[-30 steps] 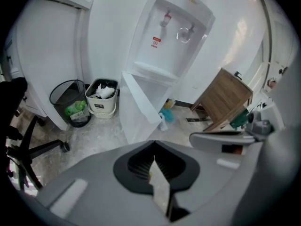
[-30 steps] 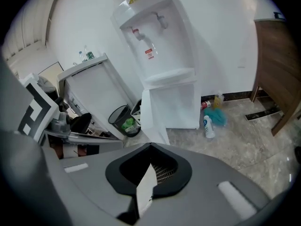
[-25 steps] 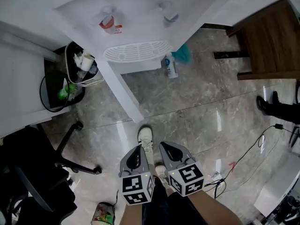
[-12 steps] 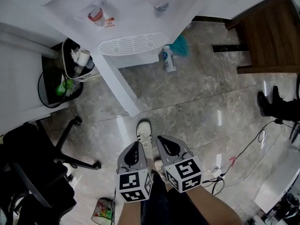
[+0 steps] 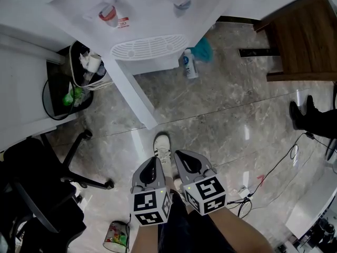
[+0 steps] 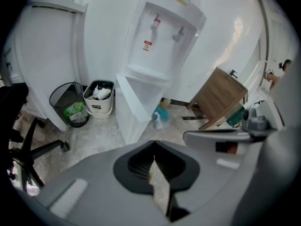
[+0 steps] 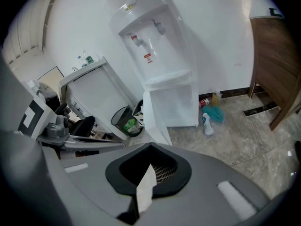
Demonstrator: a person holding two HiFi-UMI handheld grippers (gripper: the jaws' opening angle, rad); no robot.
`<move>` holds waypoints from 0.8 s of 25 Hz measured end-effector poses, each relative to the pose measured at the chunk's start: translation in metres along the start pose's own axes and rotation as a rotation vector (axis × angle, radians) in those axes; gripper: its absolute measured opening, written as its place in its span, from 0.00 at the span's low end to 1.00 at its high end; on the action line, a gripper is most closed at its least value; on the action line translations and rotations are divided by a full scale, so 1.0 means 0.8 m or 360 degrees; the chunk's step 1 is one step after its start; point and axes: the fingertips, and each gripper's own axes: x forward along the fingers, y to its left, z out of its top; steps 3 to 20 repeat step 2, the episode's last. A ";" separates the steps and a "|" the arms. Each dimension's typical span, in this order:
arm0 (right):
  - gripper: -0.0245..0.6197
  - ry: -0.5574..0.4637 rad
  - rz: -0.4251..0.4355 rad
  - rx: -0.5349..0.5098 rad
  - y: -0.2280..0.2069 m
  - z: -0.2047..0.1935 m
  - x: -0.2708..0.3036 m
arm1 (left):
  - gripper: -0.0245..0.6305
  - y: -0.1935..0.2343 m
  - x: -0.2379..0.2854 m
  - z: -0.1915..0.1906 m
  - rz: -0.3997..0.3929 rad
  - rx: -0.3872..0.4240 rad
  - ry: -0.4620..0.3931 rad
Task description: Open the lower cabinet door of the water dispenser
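1. The left gripper (image 5: 156,165) and right gripper (image 5: 181,156) stay pressed together, empty, well apart from the water dispenser (image 5: 150,15), as before.
2. Its lower cabinet door (image 5: 134,96) stands open; only the right gripper view shows the cabinet interior (image 7: 174,105).

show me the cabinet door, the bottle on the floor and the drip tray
cabinet door (image 5: 135,96): head view, middle of its panel
bottle (image 5: 189,67): head view, its body
drip tray (image 5: 150,47): head view, its grille

Water dispenser (image 5: 150,22) top past the head view's upper edge; print on the bottle (image 5: 189,65) illegibly small.
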 end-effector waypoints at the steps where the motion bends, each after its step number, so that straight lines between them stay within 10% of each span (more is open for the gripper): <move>1: 0.03 0.0002 0.0000 -0.0001 0.000 -0.001 0.000 | 0.05 0.000 0.001 0.000 -0.0003 -0.0002 0.0001; 20: 0.03 0.0004 0.0000 -0.0002 0.000 -0.001 0.001 | 0.05 0.000 0.001 0.000 -0.0005 -0.0005 0.0002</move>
